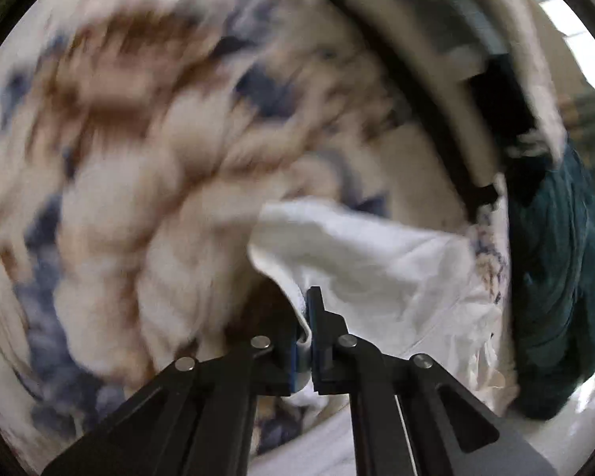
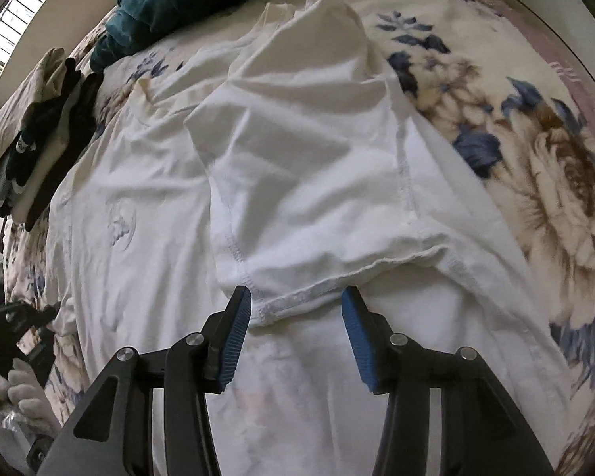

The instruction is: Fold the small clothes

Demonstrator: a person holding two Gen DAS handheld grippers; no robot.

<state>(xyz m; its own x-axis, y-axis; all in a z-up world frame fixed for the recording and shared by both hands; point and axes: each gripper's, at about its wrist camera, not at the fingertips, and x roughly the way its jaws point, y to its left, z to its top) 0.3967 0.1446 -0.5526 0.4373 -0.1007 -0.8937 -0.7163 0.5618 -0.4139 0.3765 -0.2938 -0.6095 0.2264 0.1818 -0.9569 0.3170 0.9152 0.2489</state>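
A white T-shirt [image 2: 178, 206] lies spread on a floral blanket [image 2: 555, 182], with one sleeve [image 2: 309, 182] folded over onto its body. My right gripper [image 2: 296, 309] is open just above the sleeve's hem, its blue pads on either side of it and holding nothing. In the left wrist view, which is blurred, my left gripper [image 1: 308, 333] is shut on an edge of the white T-shirt [image 1: 369, 261] and holds it lifted above the floral blanket [image 1: 119, 158].
A stack of folded clothes [image 2: 31, 119] lies at the left of the bed. A dark teal garment [image 2: 154, 4] is bunched at the far end; it also shows in the left wrist view [image 1: 555, 277]. A gloved hand [image 2: 8, 400] shows at lower left.
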